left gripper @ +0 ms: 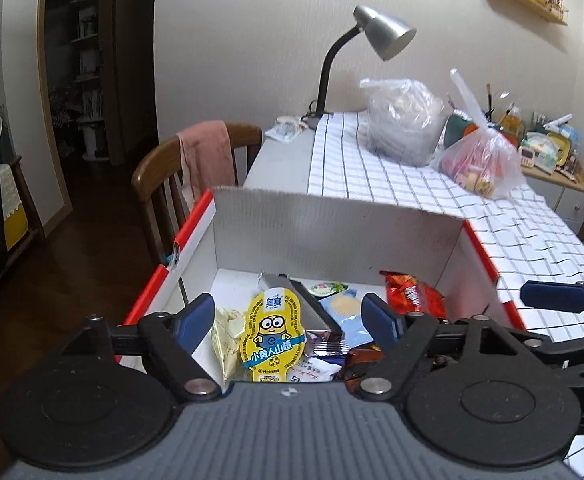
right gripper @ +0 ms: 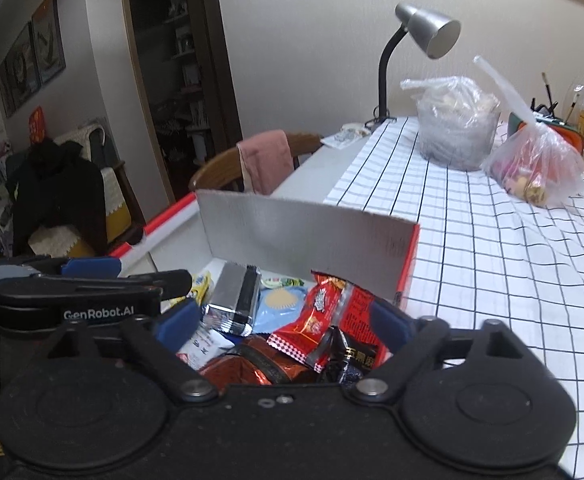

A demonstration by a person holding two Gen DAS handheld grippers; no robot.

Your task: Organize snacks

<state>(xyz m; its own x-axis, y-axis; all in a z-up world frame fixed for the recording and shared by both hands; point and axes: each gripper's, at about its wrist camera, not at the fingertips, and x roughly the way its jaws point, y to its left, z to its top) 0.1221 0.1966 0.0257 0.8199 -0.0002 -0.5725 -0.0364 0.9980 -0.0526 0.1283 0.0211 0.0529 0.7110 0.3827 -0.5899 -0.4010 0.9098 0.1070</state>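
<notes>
Snacks (left gripper: 272, 332) fill the box (left gripper: 332, 228), near ends hidden behind both wide-spread tools (left gripper: 292, 320) (right gripper: 285, 322).

Pale walls (left gripper: 251, 40) — wooden chair (left gripper: 151, 172)

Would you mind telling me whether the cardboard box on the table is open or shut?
Open: the cardboard box has no lid over it, and snack packets, such as the yellow Minion packet, lie visible inside.

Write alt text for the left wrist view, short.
The left tool, open, hovers over an open red-and-white cardboard box of mixed snacks, a yellow Minion-print packet between its blue fingers. The box sits on a grid-pattern tablecloth, with a silver desk lamp and two plastic bags behind; the right tool enters at right.
</notes>
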